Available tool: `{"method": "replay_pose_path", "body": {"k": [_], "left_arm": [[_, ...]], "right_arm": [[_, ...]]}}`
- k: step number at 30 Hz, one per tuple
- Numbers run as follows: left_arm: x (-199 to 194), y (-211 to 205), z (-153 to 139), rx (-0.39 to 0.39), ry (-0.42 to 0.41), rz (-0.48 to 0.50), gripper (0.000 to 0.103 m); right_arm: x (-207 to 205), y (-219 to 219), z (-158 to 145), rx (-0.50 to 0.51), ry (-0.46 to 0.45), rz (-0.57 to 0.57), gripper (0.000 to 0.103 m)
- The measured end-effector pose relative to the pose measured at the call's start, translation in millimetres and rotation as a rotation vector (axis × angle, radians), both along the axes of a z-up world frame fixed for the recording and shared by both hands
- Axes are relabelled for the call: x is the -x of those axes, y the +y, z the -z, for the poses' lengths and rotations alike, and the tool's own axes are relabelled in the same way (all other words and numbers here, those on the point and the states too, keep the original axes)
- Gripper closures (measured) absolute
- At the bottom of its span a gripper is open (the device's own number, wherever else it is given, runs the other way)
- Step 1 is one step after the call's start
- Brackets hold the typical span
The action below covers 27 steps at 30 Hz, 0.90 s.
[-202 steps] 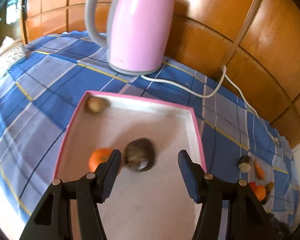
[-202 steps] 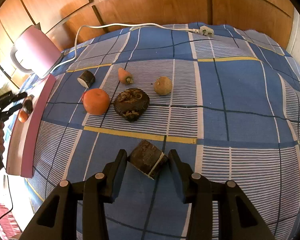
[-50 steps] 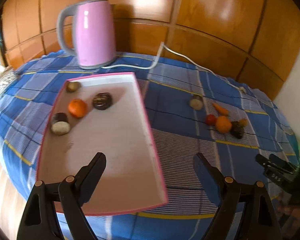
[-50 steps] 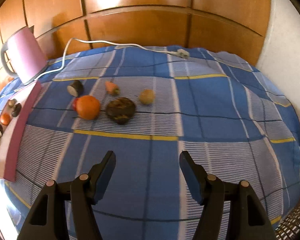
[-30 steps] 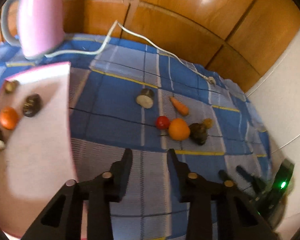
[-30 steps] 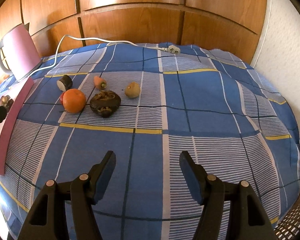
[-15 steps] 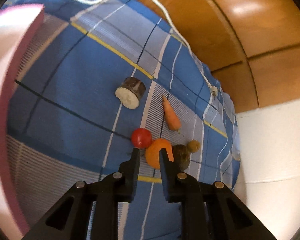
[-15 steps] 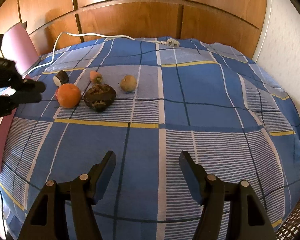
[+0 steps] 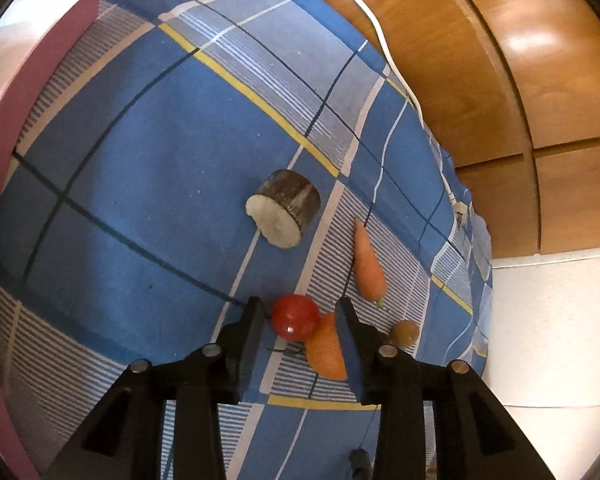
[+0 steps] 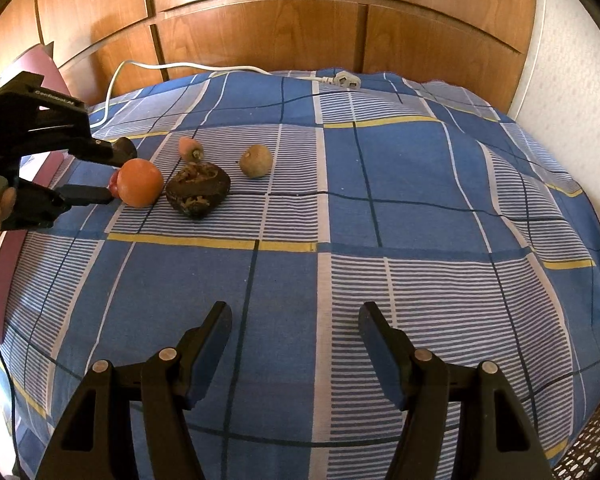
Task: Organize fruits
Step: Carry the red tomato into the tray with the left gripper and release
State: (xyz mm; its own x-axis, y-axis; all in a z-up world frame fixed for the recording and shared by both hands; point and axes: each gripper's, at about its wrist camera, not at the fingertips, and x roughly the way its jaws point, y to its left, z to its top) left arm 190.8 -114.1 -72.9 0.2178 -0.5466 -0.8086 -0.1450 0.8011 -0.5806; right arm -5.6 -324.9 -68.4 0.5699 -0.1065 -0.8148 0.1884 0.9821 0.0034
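left gripper [image 9: 300,312] astride red tomato [image 9: 295,317], jaws just widened; its label perhaps "GenRobot.AI"

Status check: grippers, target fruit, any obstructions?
Left gripper jaws just opened, straddling red tomato, not clamped. Right gripper open, empty. Orange crowds tomato.

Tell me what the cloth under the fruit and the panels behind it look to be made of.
Cloth: woven fabric, matte, judging by its soft folds and printed blue plaid. Panels: wood or wood veneer, glossy; grain shows and light glares off them.
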Motion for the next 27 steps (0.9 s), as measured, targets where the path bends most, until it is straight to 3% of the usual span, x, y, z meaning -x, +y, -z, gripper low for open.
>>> {"method": "replay_pose_path", "body": {"k": [1,5,10,13,16,18,22,27], "left_arm": [[-1,-1,0,-0.014,-0.007,0.006,0.079],[1,5,0,-0.022,-0.036,0.044,0.079],[19,16,-13,-0.093,-0.119,0.141,0.079],[45,15,-25,-0.181,-0.220,0.260,0.079],[84,5,-31,-0.334,-0.358,0.400,0.079],[100,-1,-26,-0.390,-0.400,0.448,0.079],[119,-7,-18,-0.465,-0.521,0.453,0.079],[116,6,-12,-0.427,-0.528,0.394,0.078]], "right_arm": [[0,0,0,0.001,0.000,-0.001,0.036],[0,0,1,0.001,-0.002,-0.002,0.036],[1,0,1,-0.005,-0.002,0.002,0.036],[1,1,1,-0.004,-0.003,0.003,0.036],[1,1,1,-0.005,-0.004,0.005,0.036],[1,0,1,-0.005,-0.003,0.006,0.036],[2,0,1,-0.011,-0.004,0.012,0.036],[5,0,-1,-0.021,-0.003,0.014,0.036]]}}
